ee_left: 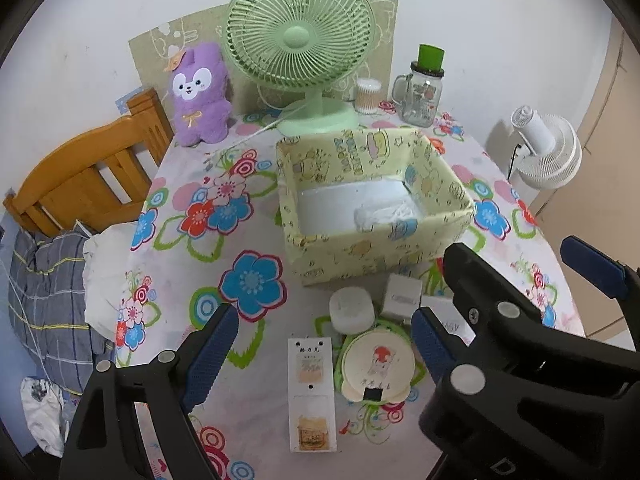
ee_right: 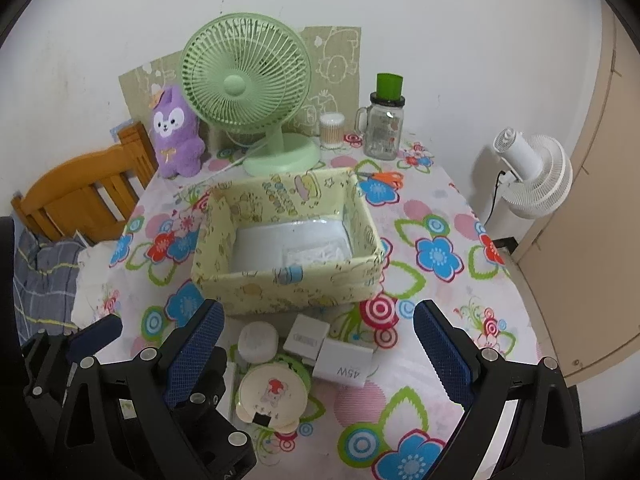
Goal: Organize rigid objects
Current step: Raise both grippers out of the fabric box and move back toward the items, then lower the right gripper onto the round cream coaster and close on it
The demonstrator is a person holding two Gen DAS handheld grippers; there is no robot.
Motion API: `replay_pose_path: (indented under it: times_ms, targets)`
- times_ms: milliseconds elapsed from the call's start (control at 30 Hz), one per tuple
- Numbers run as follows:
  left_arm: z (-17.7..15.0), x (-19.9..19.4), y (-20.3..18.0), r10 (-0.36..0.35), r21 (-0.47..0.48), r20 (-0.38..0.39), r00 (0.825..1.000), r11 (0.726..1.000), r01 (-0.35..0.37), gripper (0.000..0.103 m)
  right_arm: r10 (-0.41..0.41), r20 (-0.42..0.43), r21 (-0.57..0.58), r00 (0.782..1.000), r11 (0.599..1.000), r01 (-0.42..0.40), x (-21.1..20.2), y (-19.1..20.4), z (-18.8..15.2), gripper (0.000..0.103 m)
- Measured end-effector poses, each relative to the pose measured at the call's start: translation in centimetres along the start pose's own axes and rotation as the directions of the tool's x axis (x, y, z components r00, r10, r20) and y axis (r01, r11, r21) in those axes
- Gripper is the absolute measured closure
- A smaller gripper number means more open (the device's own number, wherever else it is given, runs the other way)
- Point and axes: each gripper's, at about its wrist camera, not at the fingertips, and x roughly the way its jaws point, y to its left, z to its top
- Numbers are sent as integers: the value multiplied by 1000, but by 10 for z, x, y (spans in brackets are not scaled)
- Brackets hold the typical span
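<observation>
**Listener:** Where do the things to be tidied lie, taking the yellow storage box as the landmark?

**Operator:** I see the yellow storage box (ee_left: 372, 216) in the middle of a flowered tablecloth (ee_left: 180, 272). All the small rigid things sit in a cluster just in front of its near wall, on my side. Closest to the box are a round white tub (ee_left: 352, 310) and a square white charger (ee_left: 402, 294). A second white charger marked 45W (ee_right: 344, 364) is just in front of those. Nearer me still are a round compact with a cartoon lid (ee_left: 378, 364) and, beside it, a long white card of small items (ee_left: 312, 394).

**Listener:** And your tongs?

**Operator:** Both are spread wide and hold nothing. My left gripper (ee_left: 324, 352) hangs above the card and the compact, which show between its blue pads. My right gripper (ee_right: 320, 364) frames the tub, the chargers and the compact.

**Listener:** Which piece decides the next reach?

**Operator:** I judge it to be the long card. Its long axis runs straight away from me toward the box, roughly in line with where my left tongs point, so the pads would close across its narrow width. My left hand looks nearer to it. In the right view it is mostly hidden behind the left gripper. The box lies directly beyond, with something white already inside that I cannot identify.
</observation>
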Motion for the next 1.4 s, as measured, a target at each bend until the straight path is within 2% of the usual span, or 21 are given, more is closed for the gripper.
replay_pose_path:
  times_ms: [200,333,600,1400]
  targets:
    - [-14,10,3,8,25,-11,1000,1000,-7,13,-12,-33,3,999,1000,12,11,4,-17,6]
    - [-24,21,5,-7,25,-47,999,1000,8,13,-33,-50,9,998,999,34,17,6,-29,6]
    - [-43,35,8,-44,6,-78,996,999,45,13,-12,-66,13,998,1000,13,28,8,-46,6]
    - [-80,78,8,-92,35,-157,983,995,98,16,-18,-157,0,987,1000,18,70,10,-91,6]
